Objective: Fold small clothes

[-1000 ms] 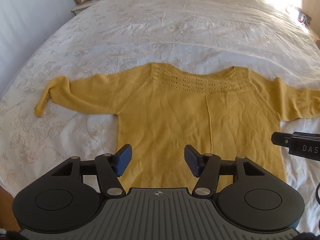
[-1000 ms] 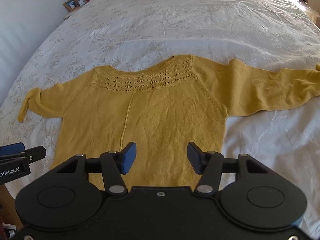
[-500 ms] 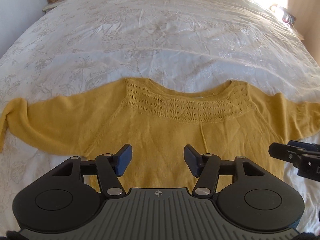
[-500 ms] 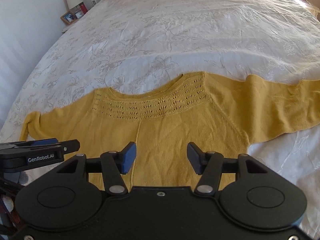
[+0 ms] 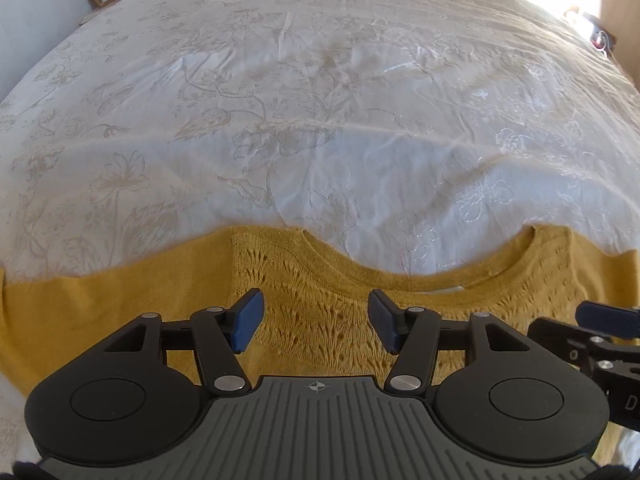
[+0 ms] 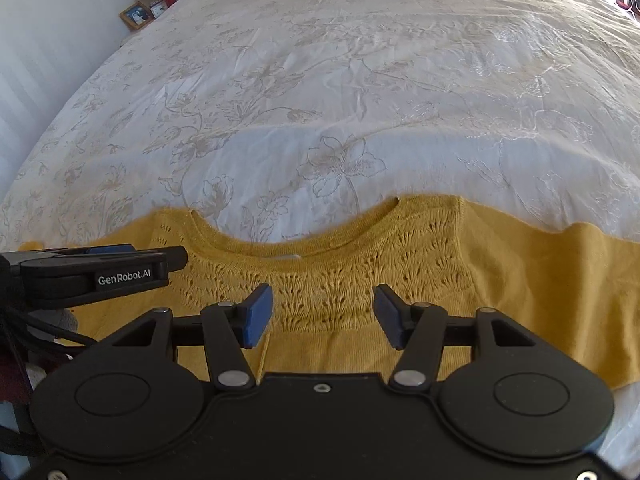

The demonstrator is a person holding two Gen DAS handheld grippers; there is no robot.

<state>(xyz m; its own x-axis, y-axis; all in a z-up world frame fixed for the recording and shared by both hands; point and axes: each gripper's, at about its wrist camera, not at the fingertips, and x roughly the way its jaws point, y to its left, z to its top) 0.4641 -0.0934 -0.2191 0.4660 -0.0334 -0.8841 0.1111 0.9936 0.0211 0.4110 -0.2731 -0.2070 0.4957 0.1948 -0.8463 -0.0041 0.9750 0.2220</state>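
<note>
A mustard-yellow knit sweater (image 5: 320, 312) lies flat on the bed, neckline towards the far side, sleeves spread left and right; it also shows in the right wrist view (image 6: 500, 280). My left gripper (image 5: 316, 320) is open and empty above the lace yoke near the left shoulder. My right gripper (image 6: 323, 316) is open and empty above the yoke near the right shoulder. The left gripper shows in the right wrist view (image 6: 100, 272), the right one at the left view's right edge (image 5: 600, 340). The sweater's lower body is hidden under the grippers.
The bed has a white floral-embroidered cover (image 5: 320, 120) that stretches far beyond the sweater. A nightstand with a picture frame (image 6: 136, 16), a red can and a lamp stands at the far left. Bright sunlight falls at the far right corner (image 5: 580, 0).
Both grippers have moved forward over the sweater, from above its lower body to above the yoke and neckline. Both stay open and empty.
</note>
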